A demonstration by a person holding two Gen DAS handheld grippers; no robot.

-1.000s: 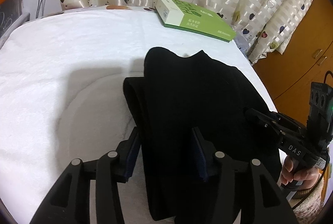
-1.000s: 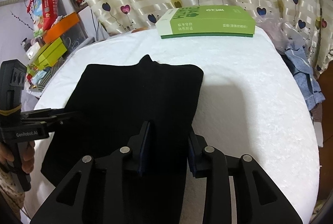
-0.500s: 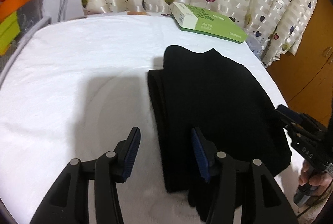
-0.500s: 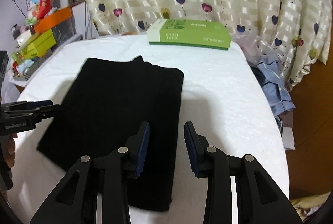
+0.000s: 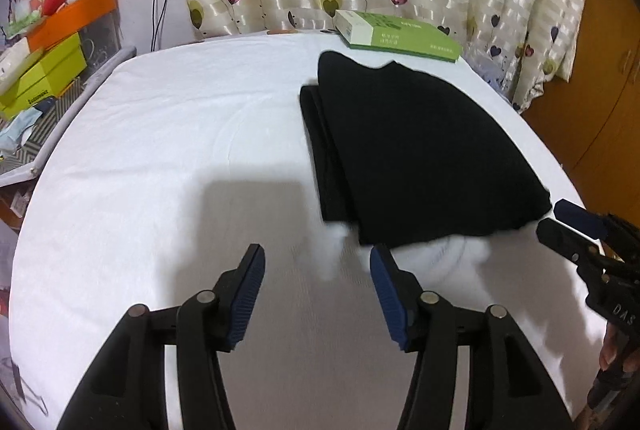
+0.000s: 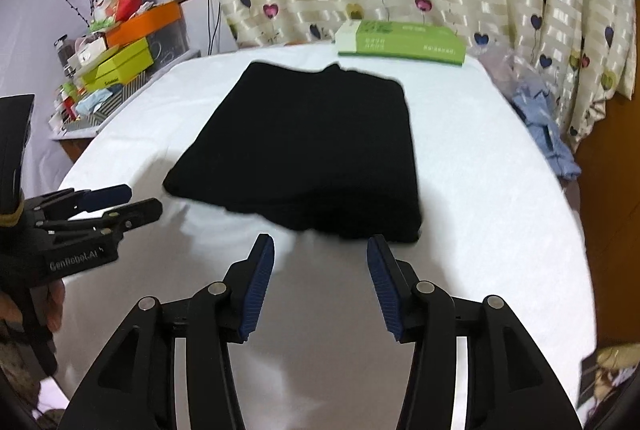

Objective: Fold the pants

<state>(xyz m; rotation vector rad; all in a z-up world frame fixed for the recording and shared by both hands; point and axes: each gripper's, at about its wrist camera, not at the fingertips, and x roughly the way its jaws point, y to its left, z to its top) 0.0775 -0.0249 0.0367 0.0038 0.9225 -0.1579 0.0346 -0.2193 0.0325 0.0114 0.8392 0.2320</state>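
Left wrist view: both grippers, left [image 5: 316, 264] and right [image 6: 320, 256], tilt downward, jaws opening empty, short of the pants [image 5: 420, 150].

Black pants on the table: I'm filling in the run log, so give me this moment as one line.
pants: folded, flat on white table | left gripper: opening, empty | right gripper: opening, empty | both clear of pants
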